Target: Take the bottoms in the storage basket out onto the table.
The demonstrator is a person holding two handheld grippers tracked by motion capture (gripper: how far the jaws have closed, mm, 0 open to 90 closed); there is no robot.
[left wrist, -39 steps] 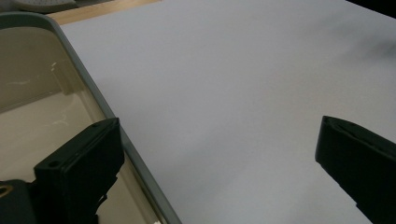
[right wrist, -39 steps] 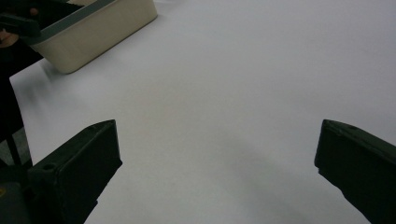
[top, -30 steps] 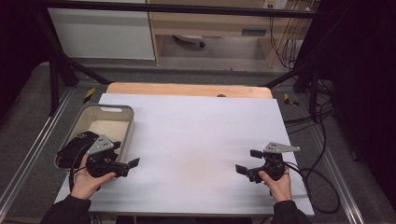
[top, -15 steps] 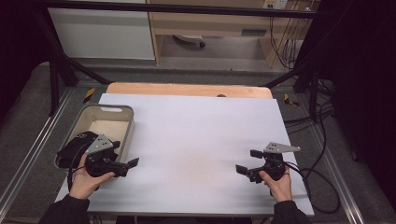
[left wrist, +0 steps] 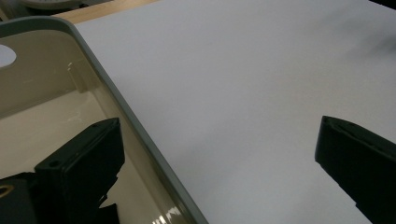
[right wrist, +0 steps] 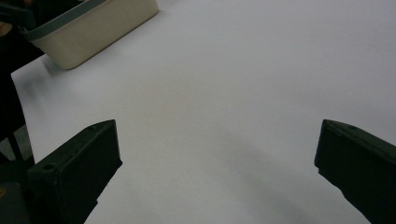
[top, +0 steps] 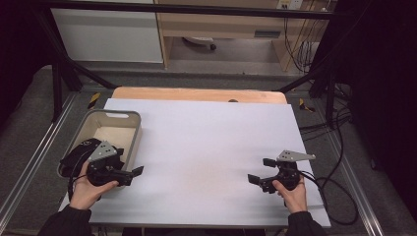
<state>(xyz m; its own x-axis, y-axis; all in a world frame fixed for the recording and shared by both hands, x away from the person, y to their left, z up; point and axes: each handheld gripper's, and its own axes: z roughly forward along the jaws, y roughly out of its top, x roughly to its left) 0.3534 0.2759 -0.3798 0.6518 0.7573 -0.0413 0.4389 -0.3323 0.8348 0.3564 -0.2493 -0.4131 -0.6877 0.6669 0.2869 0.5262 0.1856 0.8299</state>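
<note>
Nothing has moved in the past second: left gripper by the bin, right gripper near the counter's right edge, jaws apart, work not begun.

No readable text, label, brand, number or sign appears on anything here.

Each hand holds a claw low at its own side, left claw and right claw both gaping, pointing inward.

Soft overhead light brightens the table; surroundings dim, perhaps slightly blurred.
</note>
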